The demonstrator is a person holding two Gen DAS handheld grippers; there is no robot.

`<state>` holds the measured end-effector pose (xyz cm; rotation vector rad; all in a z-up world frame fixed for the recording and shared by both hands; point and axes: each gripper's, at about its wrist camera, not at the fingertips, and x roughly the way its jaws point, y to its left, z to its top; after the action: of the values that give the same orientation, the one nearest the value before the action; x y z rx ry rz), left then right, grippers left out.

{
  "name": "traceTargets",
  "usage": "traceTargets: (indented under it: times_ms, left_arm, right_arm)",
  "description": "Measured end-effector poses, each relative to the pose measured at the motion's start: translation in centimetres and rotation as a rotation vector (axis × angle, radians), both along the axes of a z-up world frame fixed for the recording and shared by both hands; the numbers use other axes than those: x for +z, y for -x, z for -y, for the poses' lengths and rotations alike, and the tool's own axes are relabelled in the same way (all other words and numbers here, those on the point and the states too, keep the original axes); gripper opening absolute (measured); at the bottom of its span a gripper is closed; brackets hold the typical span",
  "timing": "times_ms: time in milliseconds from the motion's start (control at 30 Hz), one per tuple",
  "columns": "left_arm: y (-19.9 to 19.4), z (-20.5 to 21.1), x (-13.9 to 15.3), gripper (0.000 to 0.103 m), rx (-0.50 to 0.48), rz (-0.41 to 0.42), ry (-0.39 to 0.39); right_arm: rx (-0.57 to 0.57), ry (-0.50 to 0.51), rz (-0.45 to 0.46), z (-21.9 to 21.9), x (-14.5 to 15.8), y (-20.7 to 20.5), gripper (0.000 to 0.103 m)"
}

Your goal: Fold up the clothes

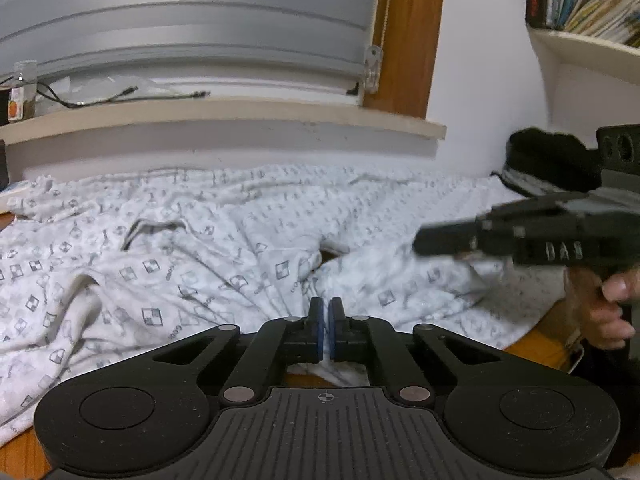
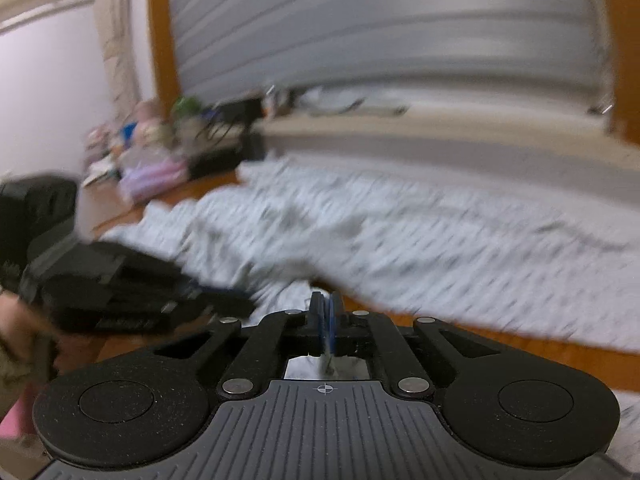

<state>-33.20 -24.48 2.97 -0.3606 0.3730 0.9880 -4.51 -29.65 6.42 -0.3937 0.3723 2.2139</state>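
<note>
My left view is evenly lit and fairly sharp, soft indoor light with no hard shadows or glare; only my right gripper (image 1: 420,242) smears at its right edge. My right view is streaked by motion blur throughout. Both bend straight lines toward the dark corners.
</note>
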Motion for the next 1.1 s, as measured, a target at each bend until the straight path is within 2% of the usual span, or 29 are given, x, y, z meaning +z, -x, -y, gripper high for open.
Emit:
traceTargets:
  times_ms: [267,400,500,667,800,900,1100]
  left_arm:
    - [0.0,0.0,1.4,0.004,0.004,0.039,-0.027]
    - [0.7,0.2,1.5,0.004,0.029,0.048,-0.028]
    - [1.1,0.1,1.9,0.016,0.033,0.059,-0.023]
    - [0.6,0.0,2.1,0.016,0.008,0.075,-0.015]
    - [-0.9,-0.1,2.2,0.016,-0.041,0.062,-0.019]
    - [-2.0,-0.3,1.9,0.032,-0.071,0.037,-0.025]
    - [-3.0,-0.4,0.8,0.032,-0.091,-0.021,-0.010]
  right_arm:
    - [-0.061,-0.124,-0.065,0.1,1.9,-0.5,0.002]
    - [-0.028,-0.078,-0.051,0.3,1.5,-0.2,0.003]
    - [0.036,-0.033,0.014,1.8,0.1,0.5,0.003]
    - [0.099,0.005,0.078,4.1,-1.6,1.7,0.003]
    - [0.100,0.023,0.089,3.9,-1.9,1.7,0.004]
    - [0.100,0.028,0.086,4.0,-1.7,1.2,0.008]
    - [0.025,0.023,0.059,5.1,-1.1,-2.6,0.011]
